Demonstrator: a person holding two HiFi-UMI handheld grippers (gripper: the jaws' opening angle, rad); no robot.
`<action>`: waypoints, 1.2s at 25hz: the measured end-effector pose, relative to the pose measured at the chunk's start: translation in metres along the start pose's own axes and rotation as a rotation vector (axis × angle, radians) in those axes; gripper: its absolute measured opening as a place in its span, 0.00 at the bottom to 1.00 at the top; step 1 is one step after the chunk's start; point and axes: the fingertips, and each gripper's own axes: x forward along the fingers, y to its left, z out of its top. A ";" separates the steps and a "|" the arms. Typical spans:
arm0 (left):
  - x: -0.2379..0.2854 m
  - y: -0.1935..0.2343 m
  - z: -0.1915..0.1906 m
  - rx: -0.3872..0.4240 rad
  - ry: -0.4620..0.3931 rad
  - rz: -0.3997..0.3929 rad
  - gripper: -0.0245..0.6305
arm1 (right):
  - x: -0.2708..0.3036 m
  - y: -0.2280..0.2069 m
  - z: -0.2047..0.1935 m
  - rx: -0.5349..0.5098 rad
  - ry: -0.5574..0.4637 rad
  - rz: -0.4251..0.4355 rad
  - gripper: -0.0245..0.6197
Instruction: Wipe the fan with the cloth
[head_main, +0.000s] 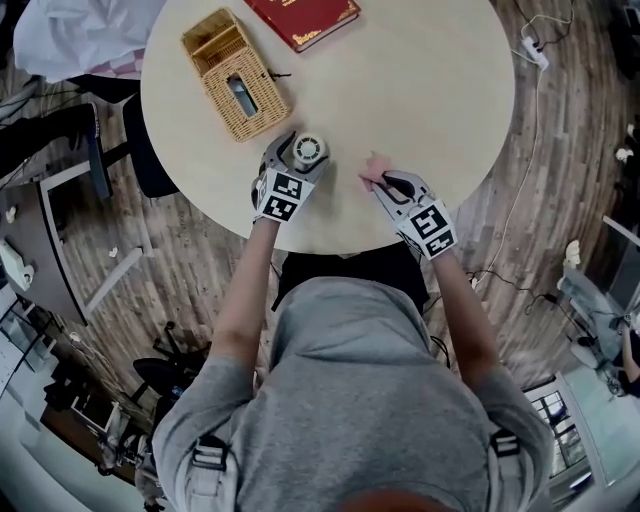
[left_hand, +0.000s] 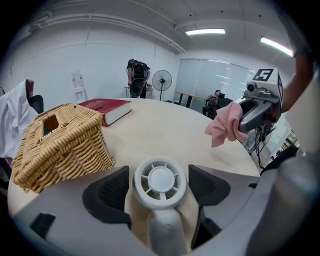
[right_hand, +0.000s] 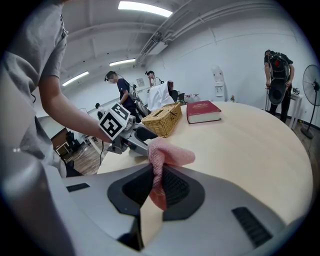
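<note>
I note left claw (left_hand: 159, 190) wide open astride handheld fan (left_hand: 161, 179) on surface (left_hand: 165, 135), pads clear. Right claw (right_hand: 152, 187), right of fan, pinches pink cloth (right_hand: 169, 152), ready to wipe.

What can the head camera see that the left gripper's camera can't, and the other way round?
Only the head view: the person's grey shirt, the wooden floor and the whole round table from above. Only the left gripper view: a standing fan by the far wall, ceiling lights and a seated person. Both: the small white fan between the open fingers of the left gripper, the wicker box, the red book and the pink cloth pinched in the right gripper.
</note>
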 end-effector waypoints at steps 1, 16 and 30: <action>0.002 -0.001 0.000 0.002 0.005 -0.002 0.60 | 0.000 -0.001 -0.001 -0.001 0.003 -0.004 0.11; 0.031 -0.006 -0.003 0.050 0.034 0.015 0.60 | 0.002 0.003 -0.014 0.007 0.028 0.002 0.11; 0.027 -0.004 -0.004 -0.018 -0.004 -0.015 0.60 | 0.010 0.026 0.004 -0.011 -0.014 -0.016 0.11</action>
